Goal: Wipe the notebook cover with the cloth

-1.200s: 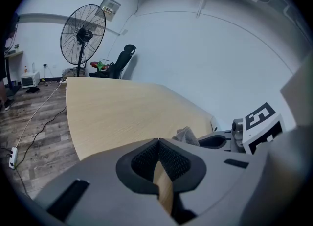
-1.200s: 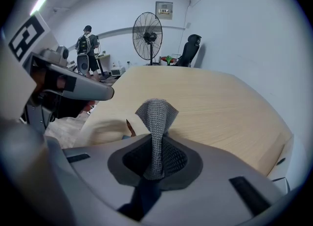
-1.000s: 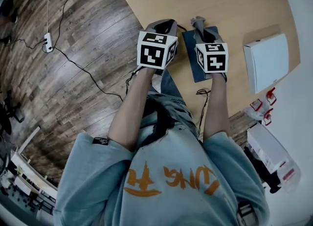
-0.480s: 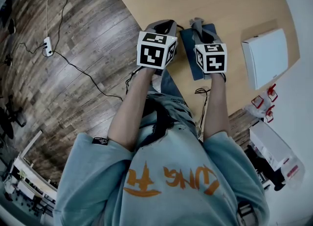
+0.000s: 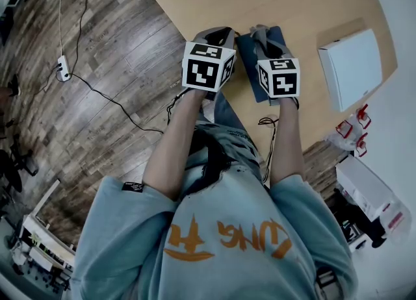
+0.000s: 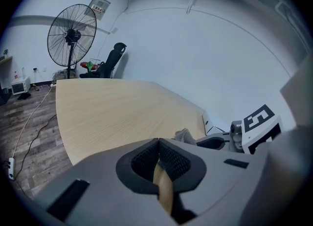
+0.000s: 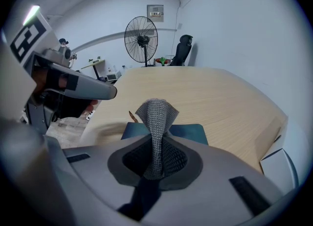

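A dark blue notebook (image 5: 255,71) lies on the wooden table (image 5: 292,0) near its front edge; in the right gripper view the notebook (image 7: 188,132) shows just beyond the jaws. My right gripper (image 5: 263,34) hovers over it, shut on a grey knitted cloth (image 7: 156,115) that stands up from between the jaws. The cloth (image 5: 259,31) pokes out past the gripper over the notebook's far end. My left gripper (image 5: 218,34) sits beside the notebook's left edge, at the table's rim, shut with nothing between its pads (image 6: 168,159). From the left gripper view the cloth (image 6: 185,135) peeks out at right.
A white box (image 5: 351,66) rests on the table to the right of the notebook. A power strip (image 5: 63,66) and cables lie on the wood floor at left. A standing fan (image 7: 143,38) and an office chair (image 7: 182,49) stand beyond the table's far end.
The head camera has shifted slightly, so the table slides a little in view. Both grippers keep their places, the right still pinching the cloth over the notebook.
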{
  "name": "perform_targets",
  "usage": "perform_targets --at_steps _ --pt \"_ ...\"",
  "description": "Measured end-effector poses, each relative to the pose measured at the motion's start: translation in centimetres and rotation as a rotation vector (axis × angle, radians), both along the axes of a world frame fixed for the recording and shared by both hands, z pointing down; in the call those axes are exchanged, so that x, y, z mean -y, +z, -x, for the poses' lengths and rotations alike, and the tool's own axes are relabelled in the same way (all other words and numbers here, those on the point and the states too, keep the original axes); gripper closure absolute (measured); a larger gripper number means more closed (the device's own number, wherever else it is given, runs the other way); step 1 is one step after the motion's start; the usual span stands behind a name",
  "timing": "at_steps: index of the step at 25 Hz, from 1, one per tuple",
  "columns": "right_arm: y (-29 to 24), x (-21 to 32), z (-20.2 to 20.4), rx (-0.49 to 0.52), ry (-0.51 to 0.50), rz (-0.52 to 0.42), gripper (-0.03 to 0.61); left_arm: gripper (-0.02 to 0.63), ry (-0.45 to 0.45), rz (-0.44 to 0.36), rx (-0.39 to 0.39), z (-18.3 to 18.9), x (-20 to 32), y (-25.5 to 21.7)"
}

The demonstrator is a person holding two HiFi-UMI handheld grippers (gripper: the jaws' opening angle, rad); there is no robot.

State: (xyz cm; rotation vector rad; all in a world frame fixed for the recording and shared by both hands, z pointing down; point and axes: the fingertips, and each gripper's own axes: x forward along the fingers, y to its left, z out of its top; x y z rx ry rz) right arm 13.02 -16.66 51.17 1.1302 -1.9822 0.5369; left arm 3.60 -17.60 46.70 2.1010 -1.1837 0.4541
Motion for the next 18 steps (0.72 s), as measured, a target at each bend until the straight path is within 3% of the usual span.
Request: perform_targets --at_steps 18 --pt "-0.3 -2.4 -1.4 0.005 0.042 -0.006 0.549 0.596 0.057 -0.007 0.012 -1.4 -1.5 -0.3"
